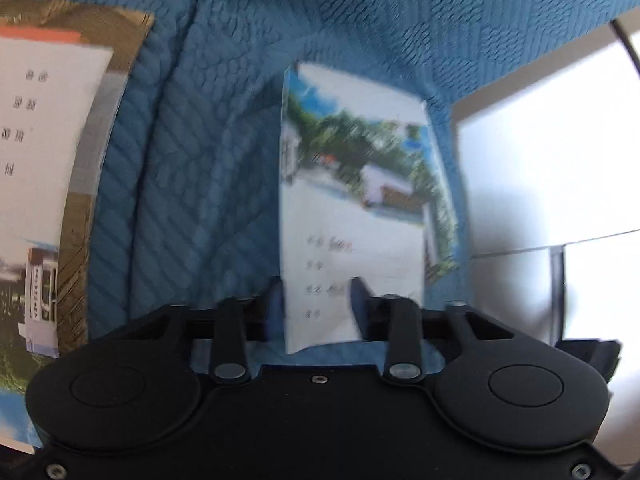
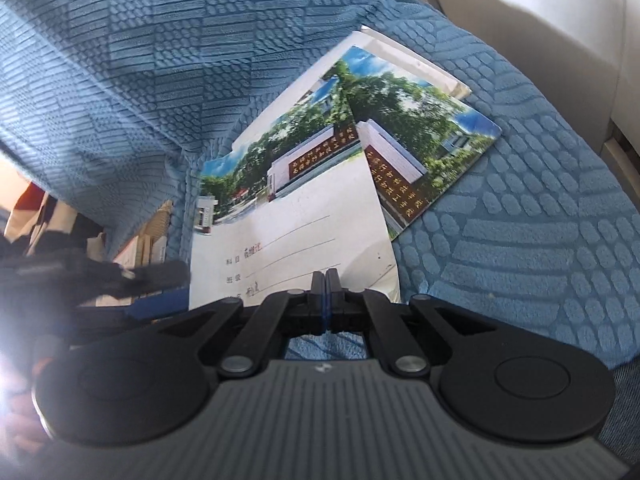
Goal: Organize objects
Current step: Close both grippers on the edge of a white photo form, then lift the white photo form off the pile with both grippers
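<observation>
A thin notebook (image 2: 304, 224), white with a photo of a building and trees across its top, curves up off the blue bedspread (image 2: 520, 240). My right gripper (image 2: 326, 280) is shut on its near bottom edge. In the left wrist view the same notebook (image 1: 352, 208) stands blurred in front of me. Its lower left corner lies between the fingers of my left gripper (image 1: 318, 294), which show a clear gap and do not pinch it. From the right wrist view, the left gripper (image 2: 152, 276) sits at the notebook's left edge. A second matching notebook (image 2: 436, 152) lies flat underneath.
A white book (image 2: 420, 66) peeks out beneath the two notebooks. More notebooks and a brown-covered book (image 1: 48, 152) are stacked at the left on the bedspread (image 1: 200, 160). A pale wall or panel (image 1: 552, 152) borders the bed on the right.
</observation>
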### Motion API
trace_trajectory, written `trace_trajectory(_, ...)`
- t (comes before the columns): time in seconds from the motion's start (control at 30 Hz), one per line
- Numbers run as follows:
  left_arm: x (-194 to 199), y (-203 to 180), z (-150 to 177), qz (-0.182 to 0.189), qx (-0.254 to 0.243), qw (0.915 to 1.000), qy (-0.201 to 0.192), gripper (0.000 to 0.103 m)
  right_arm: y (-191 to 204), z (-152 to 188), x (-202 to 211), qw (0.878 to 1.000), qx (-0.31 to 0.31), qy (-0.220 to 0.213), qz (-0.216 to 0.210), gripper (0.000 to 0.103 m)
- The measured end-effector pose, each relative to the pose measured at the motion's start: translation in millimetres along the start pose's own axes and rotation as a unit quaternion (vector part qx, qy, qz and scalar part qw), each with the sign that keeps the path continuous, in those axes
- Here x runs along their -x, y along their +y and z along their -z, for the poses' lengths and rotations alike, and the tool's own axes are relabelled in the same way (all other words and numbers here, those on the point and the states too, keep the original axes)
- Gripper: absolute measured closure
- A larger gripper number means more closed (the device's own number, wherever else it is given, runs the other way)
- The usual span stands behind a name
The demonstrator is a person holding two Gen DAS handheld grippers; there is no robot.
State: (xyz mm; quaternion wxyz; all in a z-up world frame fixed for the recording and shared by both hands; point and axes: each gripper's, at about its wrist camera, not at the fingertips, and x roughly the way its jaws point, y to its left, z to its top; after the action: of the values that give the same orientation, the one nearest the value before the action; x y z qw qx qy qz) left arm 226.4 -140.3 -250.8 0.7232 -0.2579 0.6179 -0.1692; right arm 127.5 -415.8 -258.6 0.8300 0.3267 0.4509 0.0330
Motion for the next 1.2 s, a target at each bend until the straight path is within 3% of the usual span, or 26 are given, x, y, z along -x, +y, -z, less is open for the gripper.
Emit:
trace_trajectory(0.07, -6, 8, 4, 0.002, 0.025, 0.9996, 0.013, 0.084, -1, 0, 0, 1.000, 0.000, 0.003, -0.003, 0.103)
trace_trajectory(0.2, -4, 5, 14, 0.005, 0.002, 0.9998, -0.017, 0.089, 2, 1, 0, 1.000, 0.011, 0.001, 0.001, 0.103)
trace_trajectory(0.27, -4, 4, 16, 0.014, 0.006, 0.9996, -0.026, 0.097, 2, 3, 0, 1.000, 0.014, -0.004, 0.000, 0.103)
trace_trajectory(0.4, -2, -1, 17, 0.034, 0.009, 0.9983, -0.047, 0.099, 2, 6, 7, 1.000, -0.015, -0.015, -0.002, 0.095)
trace_trajectory(0.67, 16, -16, 24, 0.082, 0.021, 0.9939, -0.072, 0.100, 24, 22, 41, 0.992, -0.110, -0.044, -0.037, 0.093)
trace_trajectory(0.7, 19, -18, 25, 0.087, 0.025, 0.9932, -0.074, 0.100, 25, 25, 43, 0.989, -0.135, -0.044, -0.047, 0.090)
trace_trajectory(0.77, 23, -21, 27, 0.100, 0.030, 0.9916, -0.076, 0.100, 20, 32, 45, 0.975, -0.203, -0.032, -0.080, 0.060)
trace_trajectory(0.8, 23, -22, 27, 0.105, 0.033, 0.9911, -0.074, 0.100, 17, 36, 45, 0.965, -0.240, -0.032, -0.099, 0.033)
trace_trajectory(0.83, 24, -23, 28, 0.107, 0.036, 0.9909, -0.073, 0.100, 16, 41, 45, 0.953, -0.274, -0.037, -0.119, 0.025)
trace_trajectory(0.93, 26, -25, 29, 0.116, 0.040, 0.9897, -0.074, 0.100, 15, 47, 38, 0.923, -0.340, -0.033, -0.175, 0.026)
trace_trajectory(1.03, 26, -25, 30, 0.123, 0.045, 0.9887, -0.072, 0.100, 14, 49, 32, 0.905, -0.391, -0.041, -0.163, 0.026)
trace_trajectory(1.1, 25, -23, 32, 0.122, 0.045, 0.9890, -0.070, 0.100, 8, 51, 24, 0.887, -0.427, -0.047, -0.171, 0.026)
trace_trajectory(1.13, 25, -22, 33, 0.122, 0.047, 0.9890, -0.068, 0.100, 5, 54, 22, 0.881, -0.436, -0.054, -0.177, 0.026)
trace_trajectory(1.2, 26, -18, 37, 0.128, 0.054, 0.9881, -0.067, 0.100, 6, 51, 20, 0.887, -0.428, -0.065, -0.160, 0.028)
